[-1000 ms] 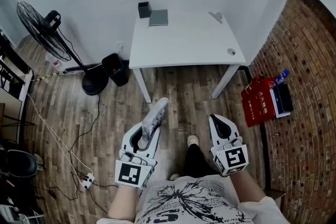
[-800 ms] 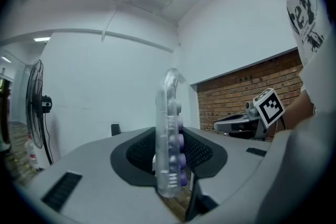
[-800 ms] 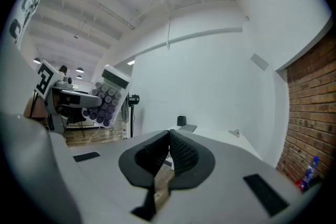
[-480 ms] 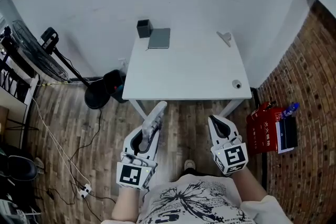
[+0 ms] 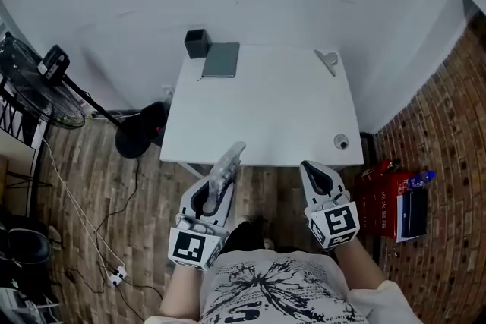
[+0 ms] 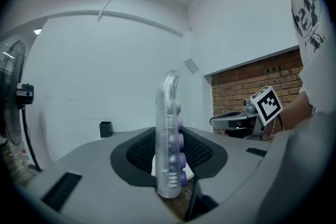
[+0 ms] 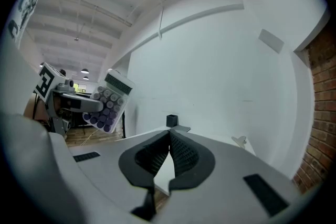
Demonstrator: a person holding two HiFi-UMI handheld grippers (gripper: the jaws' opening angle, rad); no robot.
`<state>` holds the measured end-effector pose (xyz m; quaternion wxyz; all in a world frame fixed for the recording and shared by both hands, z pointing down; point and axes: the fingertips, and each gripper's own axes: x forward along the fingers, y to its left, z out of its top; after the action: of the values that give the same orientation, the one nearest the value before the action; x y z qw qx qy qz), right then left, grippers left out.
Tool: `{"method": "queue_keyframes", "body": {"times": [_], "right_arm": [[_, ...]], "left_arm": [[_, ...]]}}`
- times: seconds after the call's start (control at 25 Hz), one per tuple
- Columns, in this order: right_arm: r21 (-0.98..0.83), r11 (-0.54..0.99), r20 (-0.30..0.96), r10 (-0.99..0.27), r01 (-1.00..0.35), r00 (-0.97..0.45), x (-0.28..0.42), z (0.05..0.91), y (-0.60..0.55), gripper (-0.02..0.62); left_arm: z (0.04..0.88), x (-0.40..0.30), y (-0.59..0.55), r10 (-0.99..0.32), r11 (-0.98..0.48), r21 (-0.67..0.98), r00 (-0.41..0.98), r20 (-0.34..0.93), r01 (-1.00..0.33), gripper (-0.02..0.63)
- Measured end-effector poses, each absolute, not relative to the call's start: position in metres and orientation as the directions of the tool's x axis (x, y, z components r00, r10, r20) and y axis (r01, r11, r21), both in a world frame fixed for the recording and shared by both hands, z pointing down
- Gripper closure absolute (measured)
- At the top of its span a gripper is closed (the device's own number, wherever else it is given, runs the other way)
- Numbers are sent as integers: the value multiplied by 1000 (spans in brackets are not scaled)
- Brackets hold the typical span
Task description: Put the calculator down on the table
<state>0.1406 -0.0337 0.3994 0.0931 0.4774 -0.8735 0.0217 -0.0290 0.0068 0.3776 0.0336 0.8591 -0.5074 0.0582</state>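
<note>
A clear plastic calculator (image 5: 226,168) with purple keys stands on edge between the jaws of my left gripper (image 5: 216,190), which is shut on it. Its far end reaches over the near edge of the white table (image 5: 266,117). In the left gripper view the calculator (image 6: 169,139) rises upright out of the dark pads. In the right gripper view it (image 7: 108,102) shows at the left, keys facing that camera. My right gripper (image 5: 317,174) hangs beside it at the table's near edge, shut and holding nothing, its pads (image 7: 176,150) meeting at the tips.
At the table's back left stand a dark pen cup (image 5: 197,43) and a grey notebook (image 5: 221,60). A small pale clip (image 5: 328,59) lies at the back right, a cable hole (image 5: 342,141) near the front right. A fan (image 5: 34,83) stands left, a red bag (image 5: 389,197) right.
Both grippers have travelled forward across the wooden floor up to the table's near edge. The calculator stays in the left gripper, and the right gripper stays shut.
</note>
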Motion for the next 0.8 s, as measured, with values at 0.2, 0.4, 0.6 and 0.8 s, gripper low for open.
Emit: {"method": "queue_keyframes", "body": {"times": [0.2,0.4,0.6,0.8], "right_arm": [[40,528,202,-836,-849,-510,143,410,-93,581],[37,500,238,-845,-865,-478,143,420,-159,580],[11,473,275,-849,-881,-452,140,439,-220,580],[-3,469,331,-833,-883,-443,126,467,-265,581]], "left_arm": [[396,-18,-59,-840,-519,22,515,170,-855,463],[409,-17,-135,-813,-549,36,543,210,-835,463],[439,-16,-197,-775,-578,89,580,253,-811,463],[478,-26,-247,-741,-575,162,594,312,-802,463]]}}
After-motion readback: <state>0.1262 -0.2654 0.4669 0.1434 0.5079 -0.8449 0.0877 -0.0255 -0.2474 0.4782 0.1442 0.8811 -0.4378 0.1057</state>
